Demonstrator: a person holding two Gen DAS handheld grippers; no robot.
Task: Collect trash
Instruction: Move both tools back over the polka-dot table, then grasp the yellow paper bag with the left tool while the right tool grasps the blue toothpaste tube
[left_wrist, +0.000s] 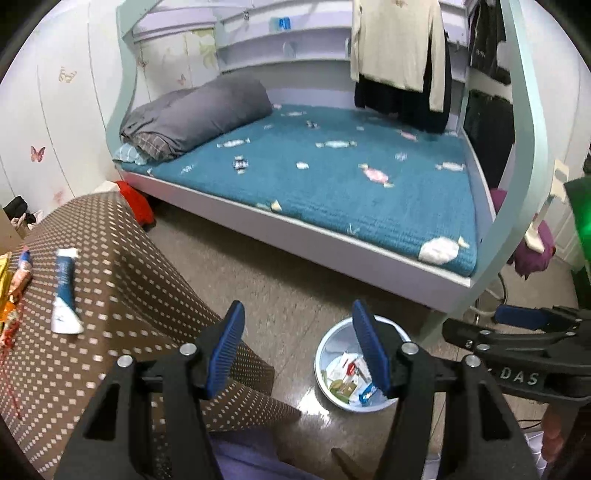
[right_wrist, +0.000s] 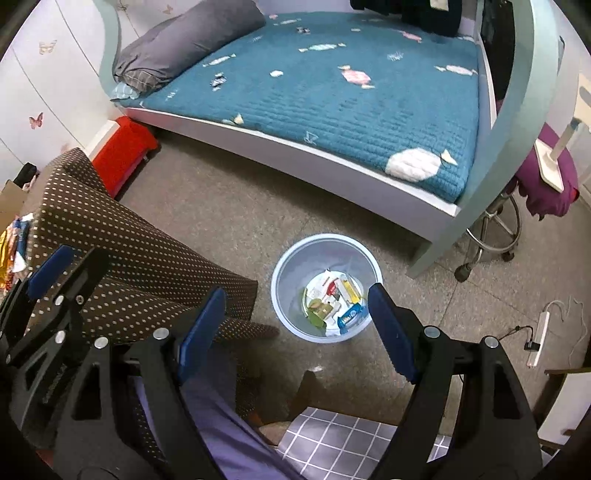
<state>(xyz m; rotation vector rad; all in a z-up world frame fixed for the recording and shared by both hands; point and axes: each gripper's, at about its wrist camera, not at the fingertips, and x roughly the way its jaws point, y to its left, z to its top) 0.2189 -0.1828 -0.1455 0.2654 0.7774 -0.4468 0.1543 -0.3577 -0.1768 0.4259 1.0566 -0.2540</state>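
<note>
**Both tongs wide apart, nothing in either, bin on the floor between them**

Over on the left, the table (left_wrist: 122, 280) under its brown dotted cloth carries a blue-and-white tube (left_wrist: 65, 291) lying flat, and at the far left edge a heap of bright wrappers (left_wrist: 13, 295), well apart from both tools.

Moving in, the left gripper (left_wrist: 299, 347) hangs above the floor with its blue pads spread wide; nothing sits between them and neither pad touches anything. Its left pad lines up over the hanging edge of the cloth, its right pad over the rim of the bin, but both float clear above.

Centre stage: the pale blue bin (right_wrist: 291, 258) stands upright on the speckled floor, just beside the cloth's draped corner and near the foot of the bed (right_wrist: 332, 92). Inside it lies the collected trash (right_wrist: 334, 302), white papers, a yellow pack, green scraps and a blue packet pressed against the near wall.

To the right, the right gripper (right_wrist: 297, 325) also gapes fully, holding nothing, its pads framing the bin from above without contact. From the left camera it shows side-on at the right edge.

Farthest right, a stool (right_wrist: 546, 181) with a purple cover stands by the bed's corner post, and a white power strip (right_wrist: 537, 339) lies on the floor.
</note>
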